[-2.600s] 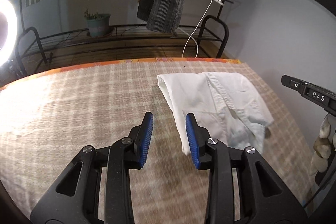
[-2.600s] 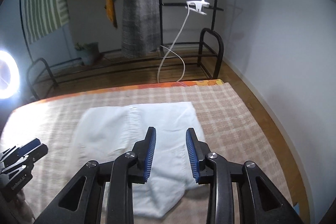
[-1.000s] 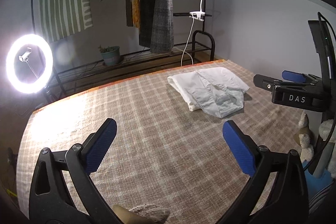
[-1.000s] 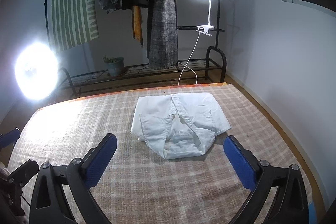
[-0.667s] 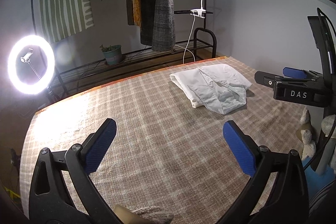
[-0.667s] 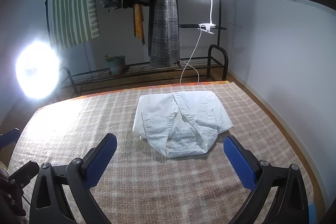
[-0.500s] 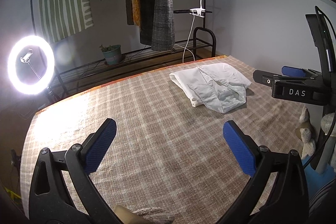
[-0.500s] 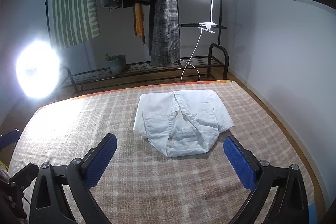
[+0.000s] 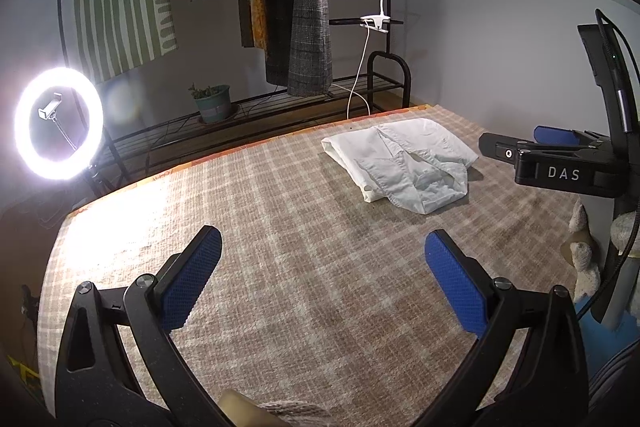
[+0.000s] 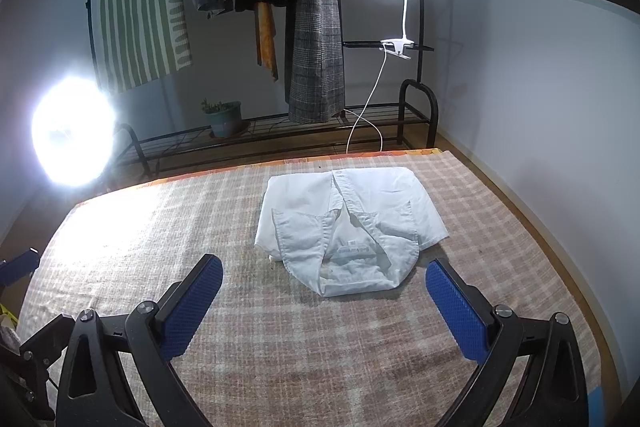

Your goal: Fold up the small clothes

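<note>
Folded white shirt [image 10: 352, 223] lies on checked blanket [image 10: 200, 223].
Left gripper [image 9: 322, 267] and right gripper [image 10: 324, 291], short of the shirt, gape wide, holding nothing.

White shirt [image 10: 348, 223] ahead of the right tool [image 10: 324, 291]. Tan-and-cream plaid bed cover [image 10: 280, 347], orange trim at far edge. Both tools: black frames, blue pads [image 9: 192, 279]. Left tool [image 9: 322, 277] likewise. Far wall: green-striped white hanging [image 10: 140, 3], grey checked coat [image 10: 318, 47].

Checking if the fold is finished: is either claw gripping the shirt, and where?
Nothing is held. Both claws are open, clear of the shirt.
</note>
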